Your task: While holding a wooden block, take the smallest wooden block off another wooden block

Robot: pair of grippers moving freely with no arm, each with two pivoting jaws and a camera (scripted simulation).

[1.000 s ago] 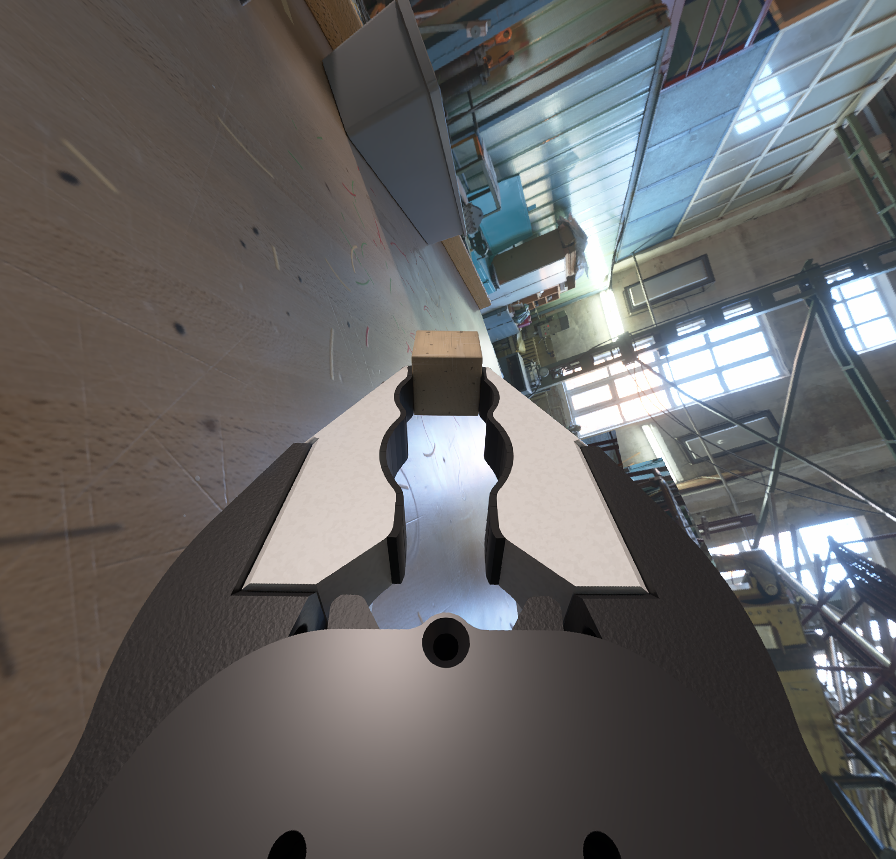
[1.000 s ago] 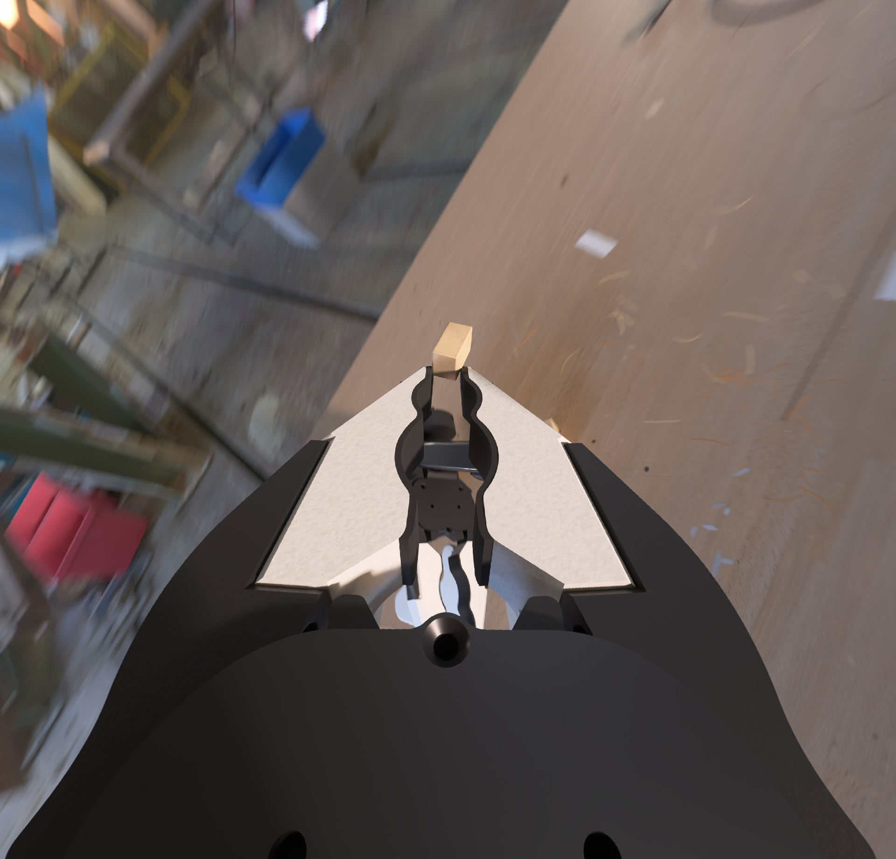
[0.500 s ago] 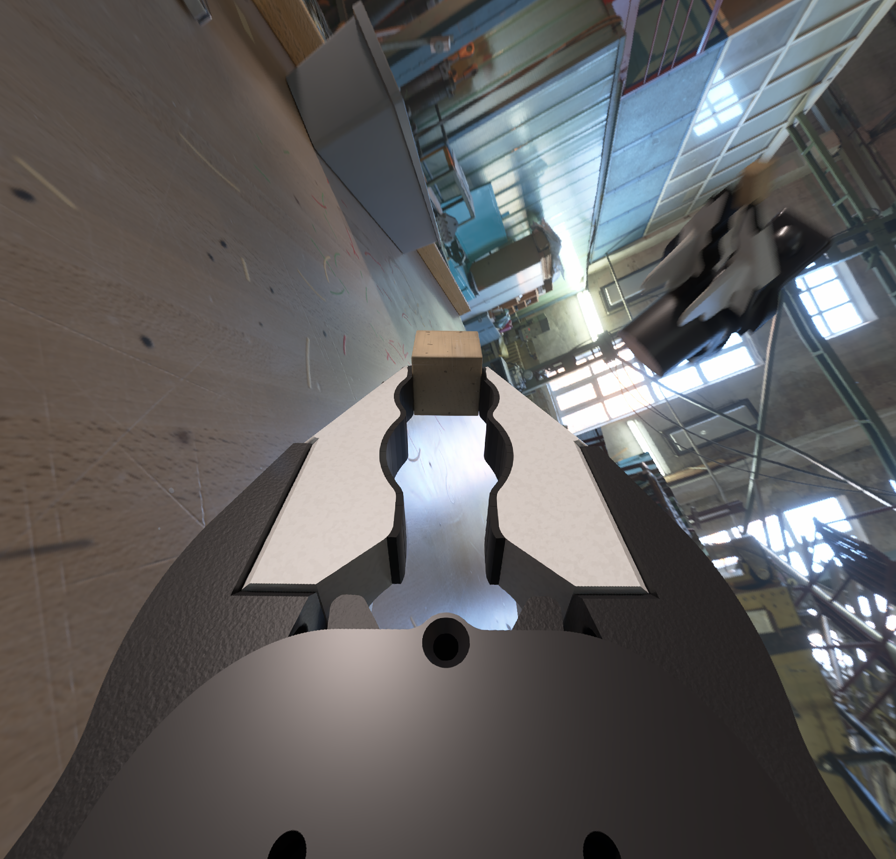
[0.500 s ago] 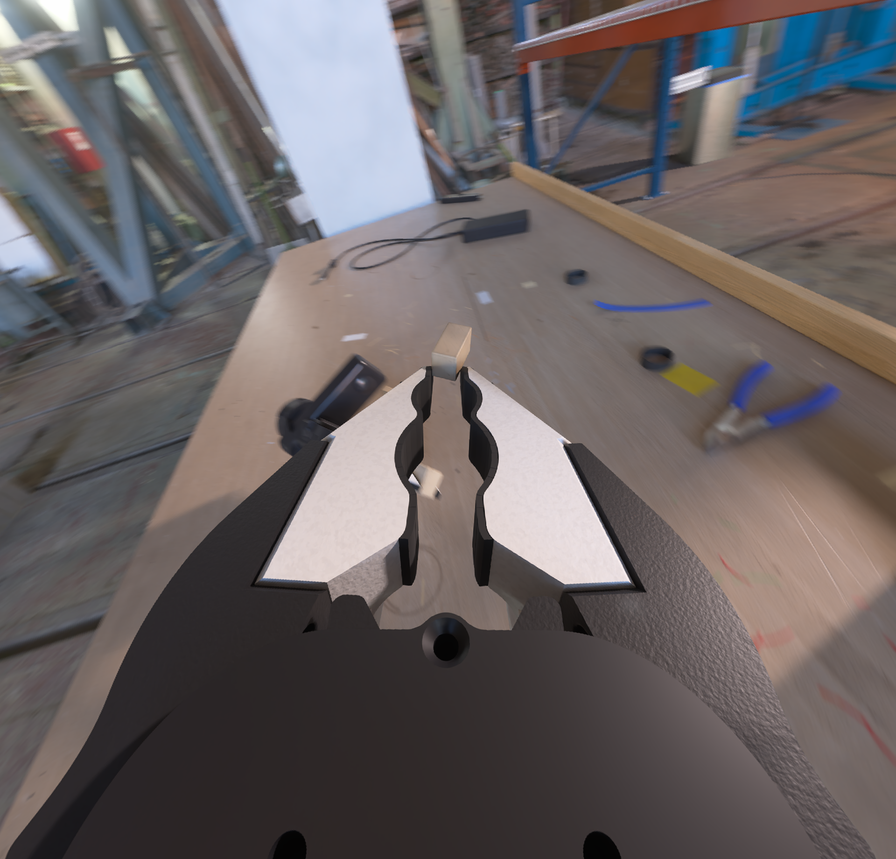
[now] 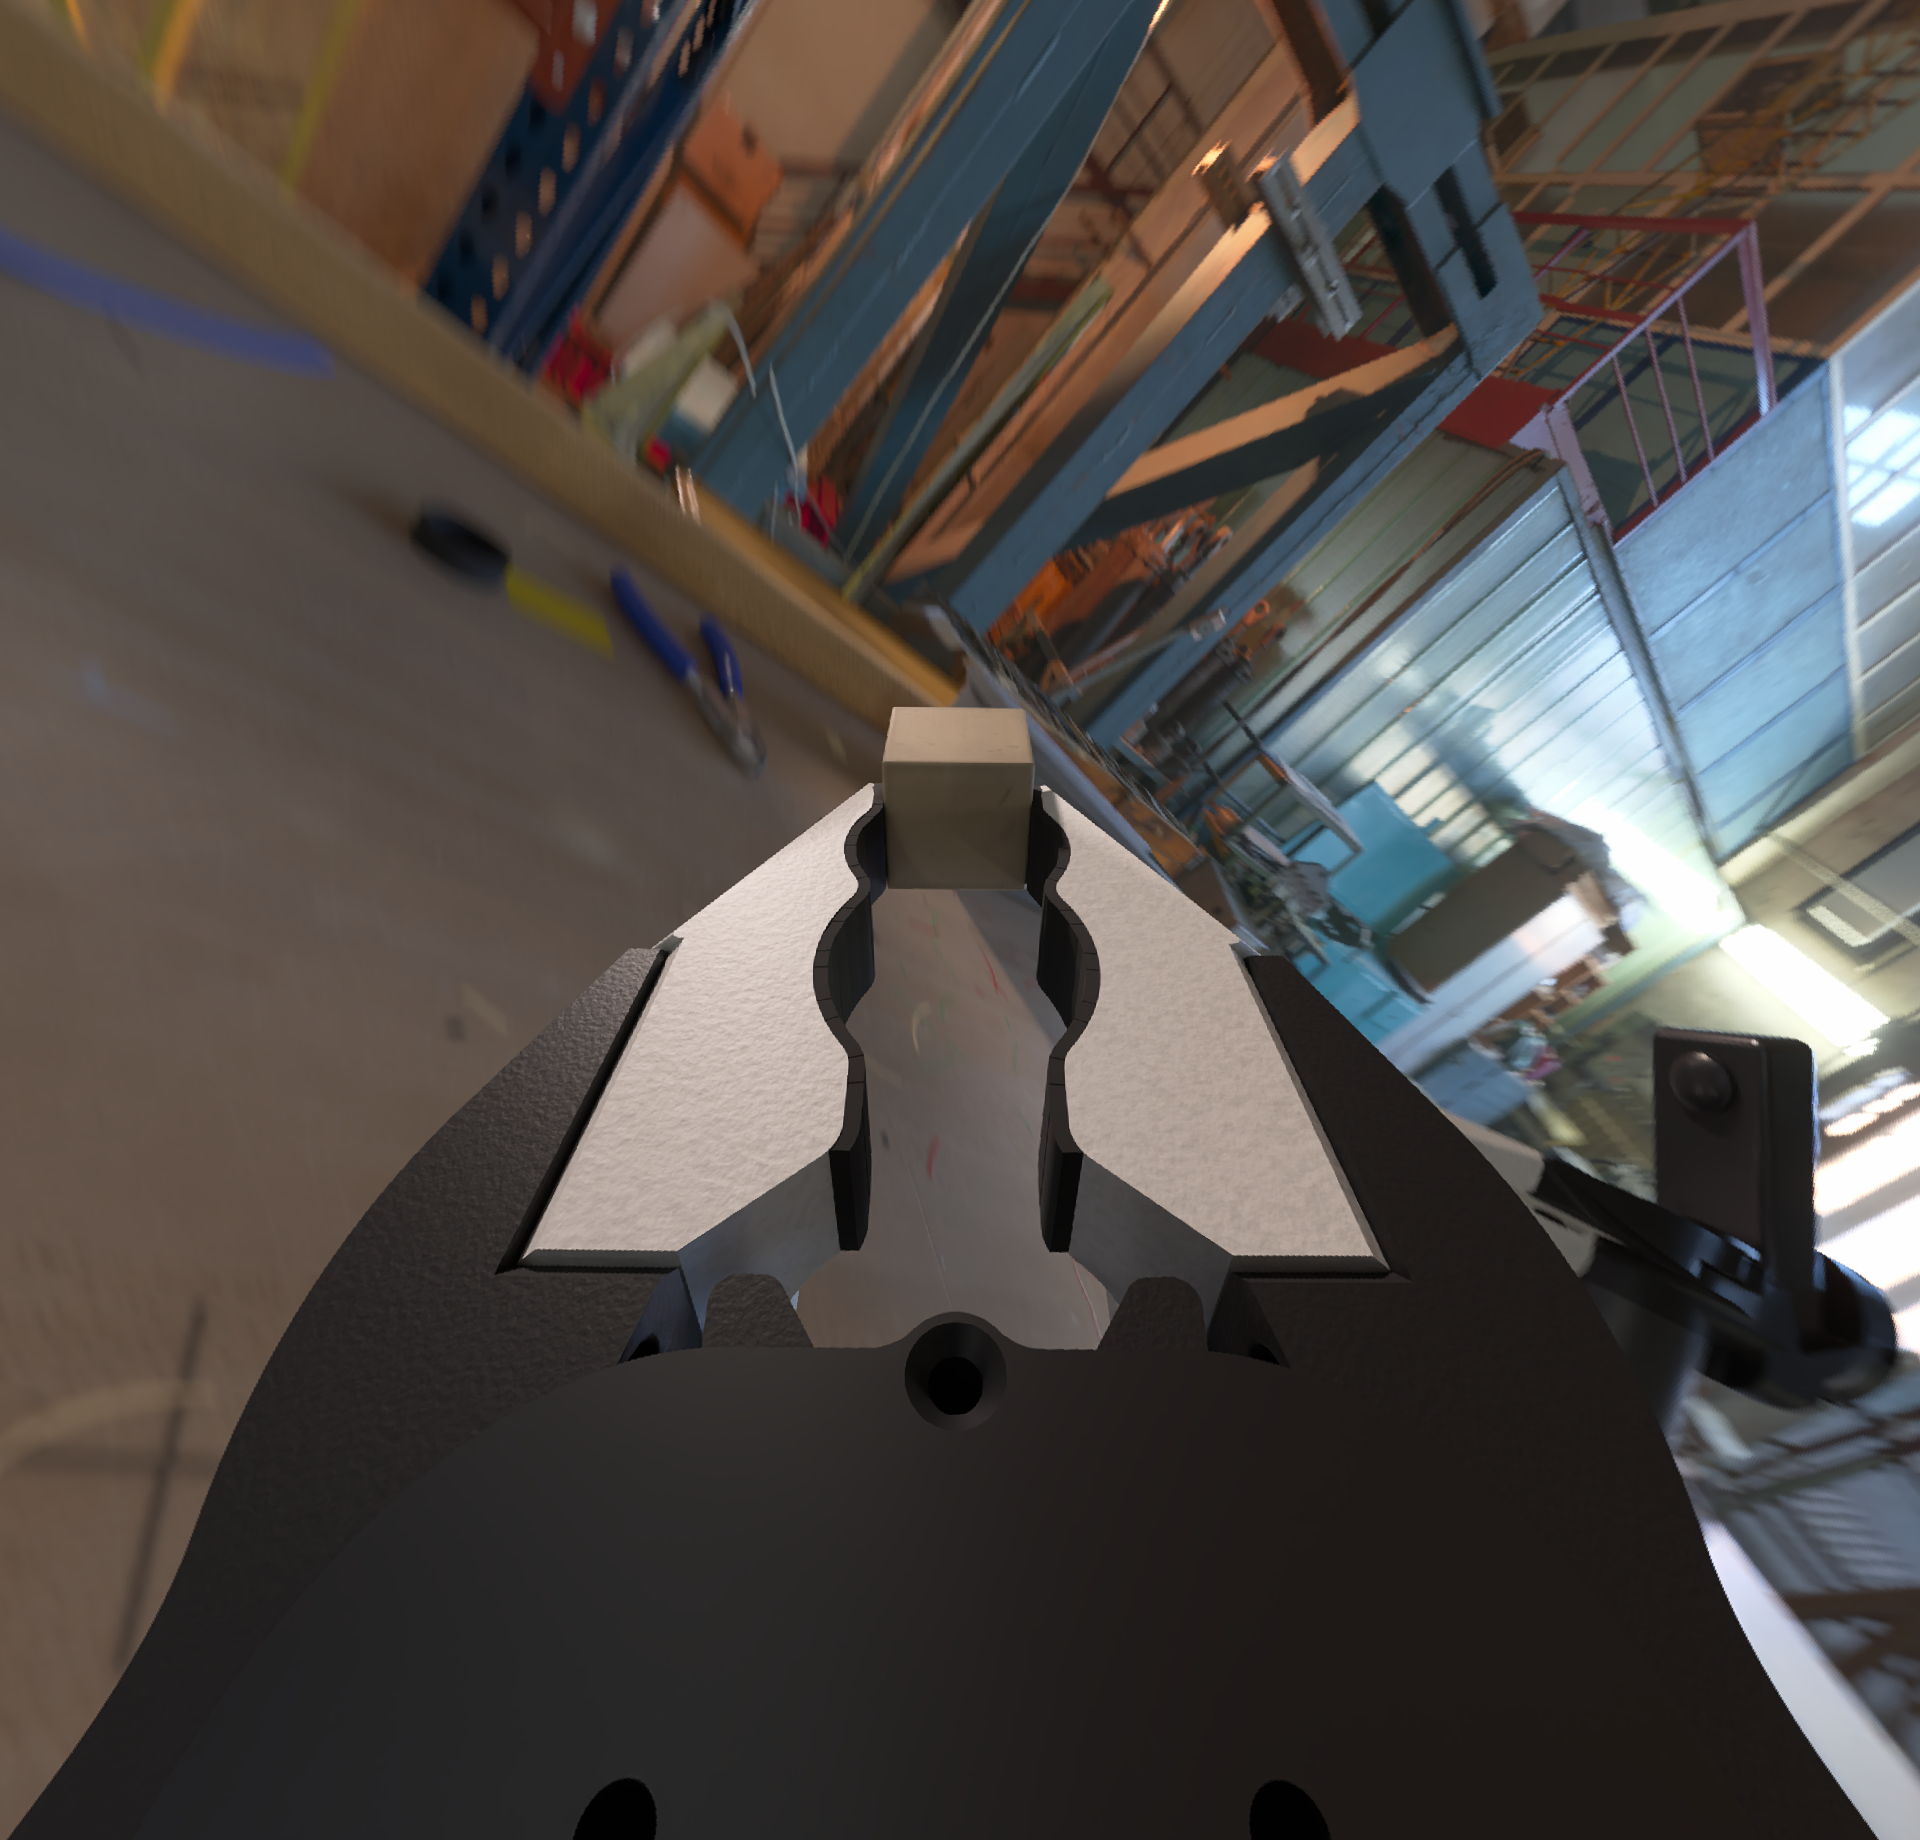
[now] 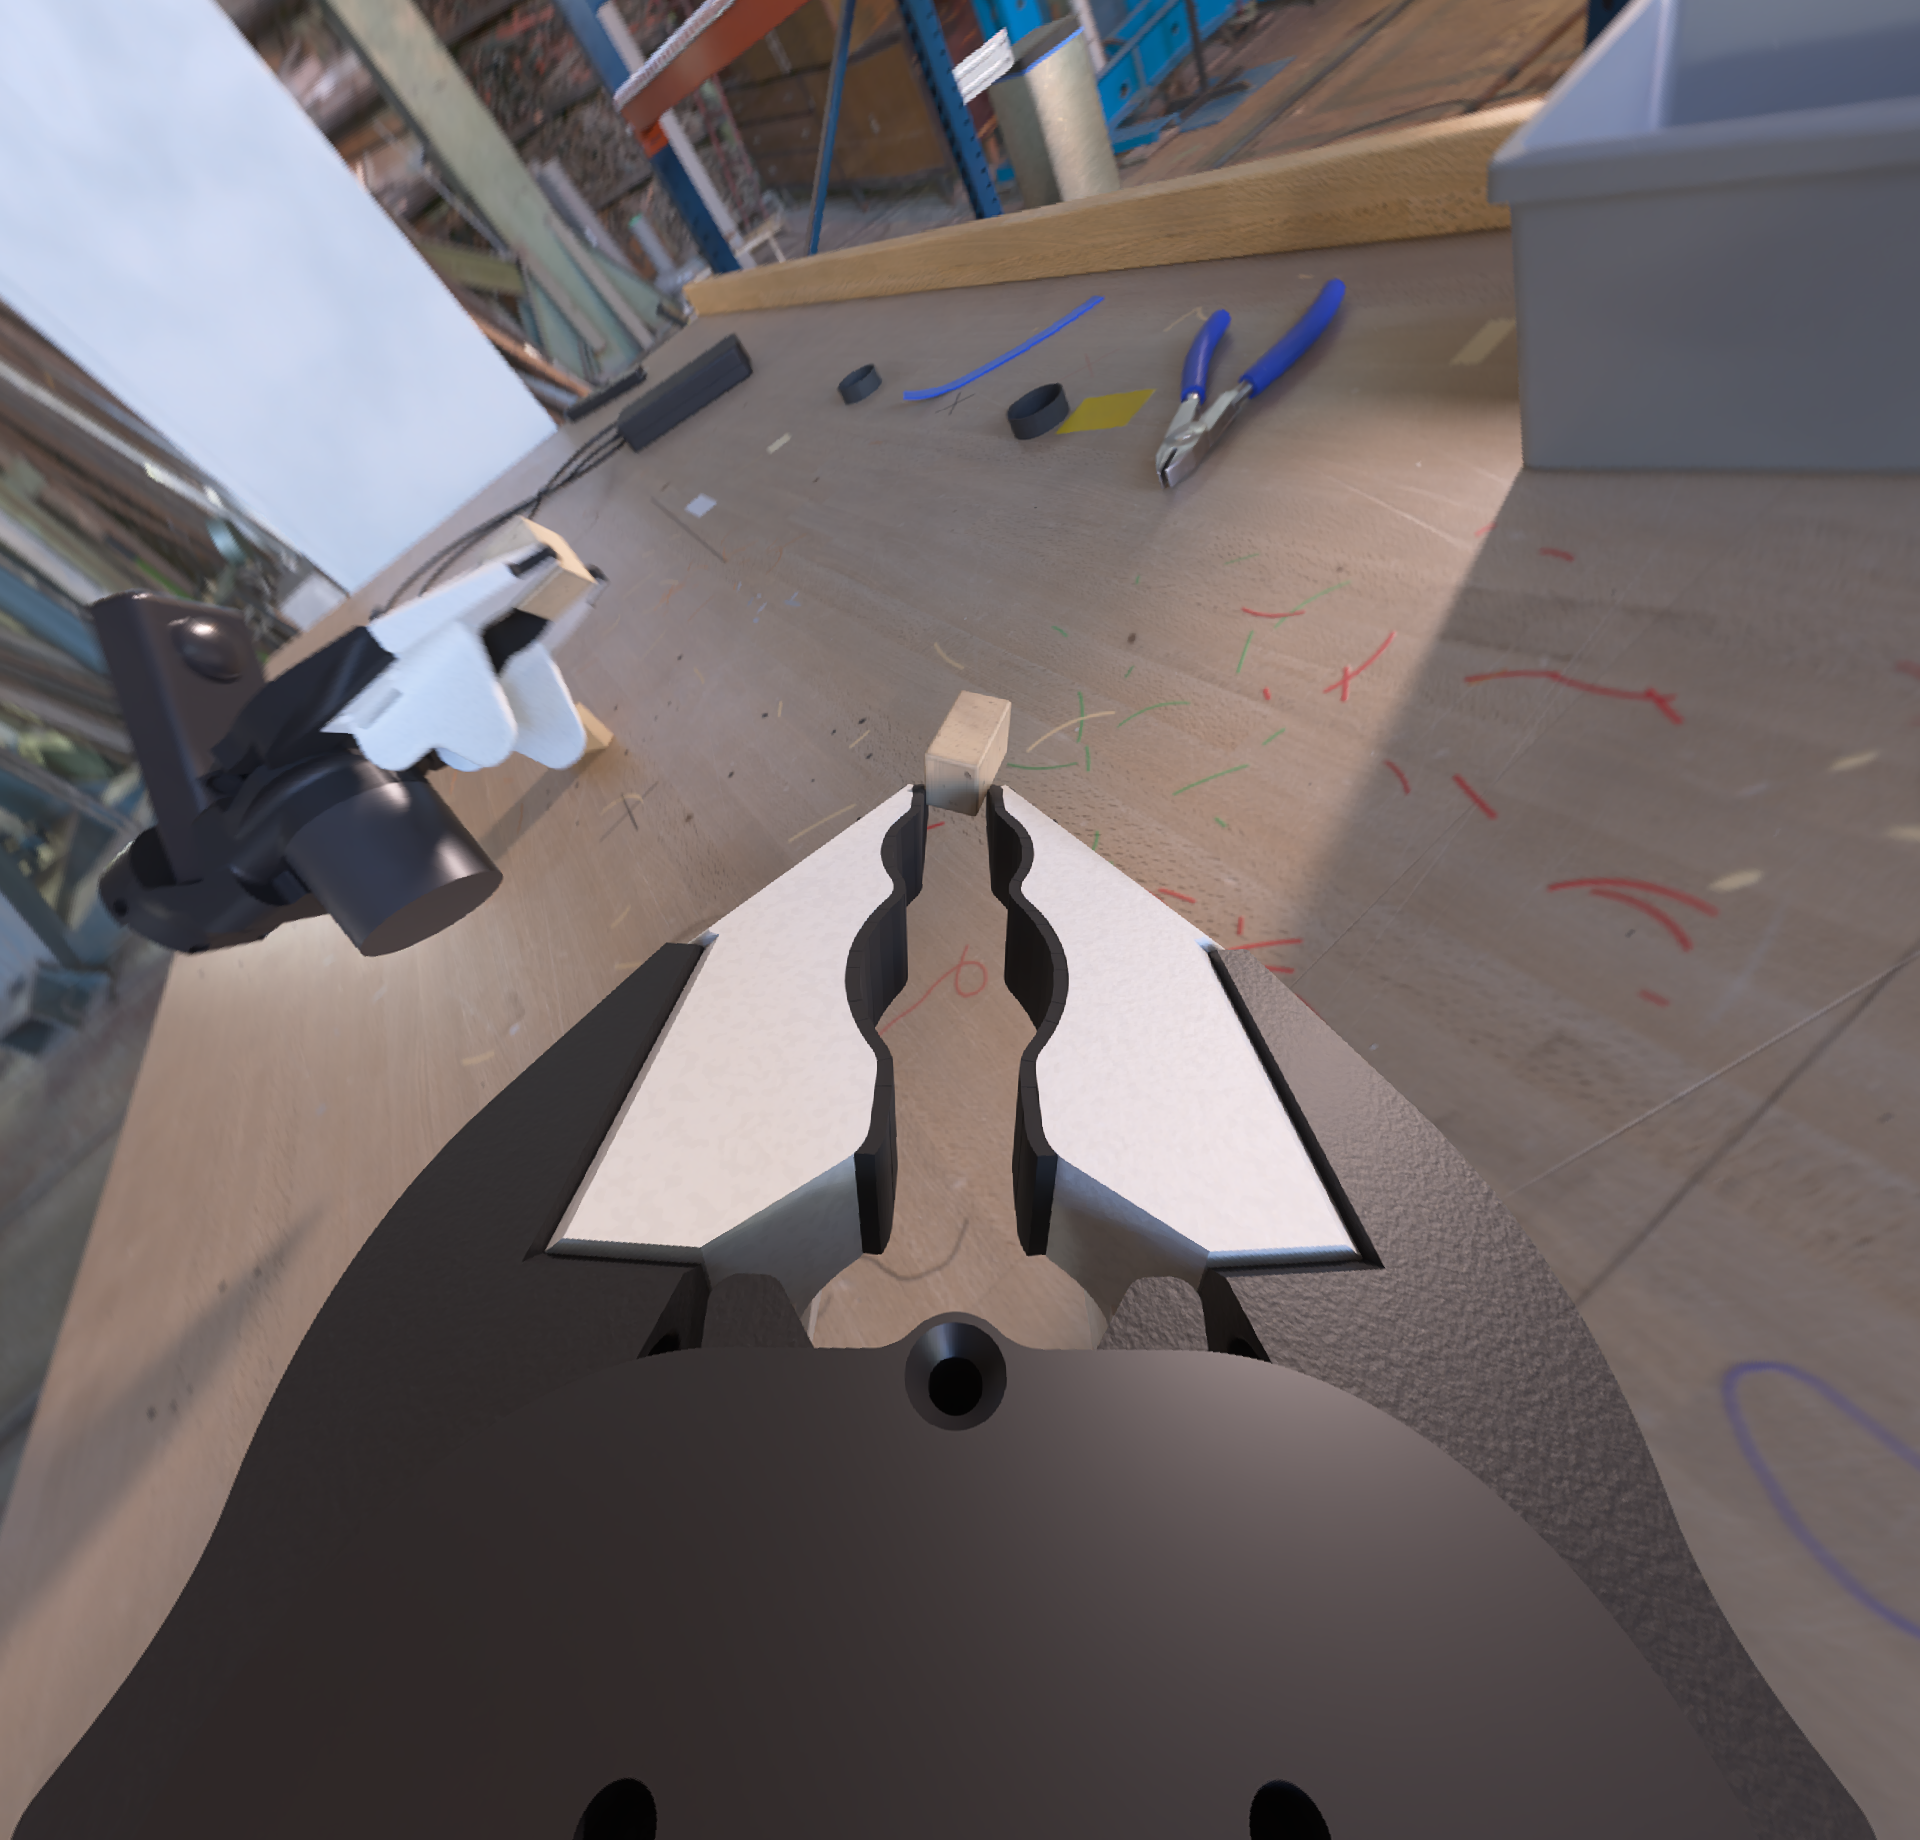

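**Operator:** Report the right gripper's condition.

**Technician:** The right gripper (image 6: 956, 803) is clamped on the smallest wooden block (image 6: 968, 751) at its fingertips, at frame centre. The block sits clear of the workbench (image 6: 1351, 751), tilted slightly, with no other block under it.

**Operator:** And the left gripper?

**Technician:** The left gripper (image 5: 958, 824) is closed on a larger wooden block (image 5: 958, 811), pinched between its fingertips at frame centre. In the right wrist view it appears at middle left, with that block at its tip, above another piece of wood on the bench that it partly hides.

**Operator:** Surroundings?

**Technician:** Blue-handled pliers (image 6: 1247, 382) and a grey bin (image 6: 1714, 232) lie in the upper right, well apart from both grippers.

**Operator:** Task status?

**Technician:** Judged essentially done: both blocks are held, the small one separated. At most, setting it down remains.
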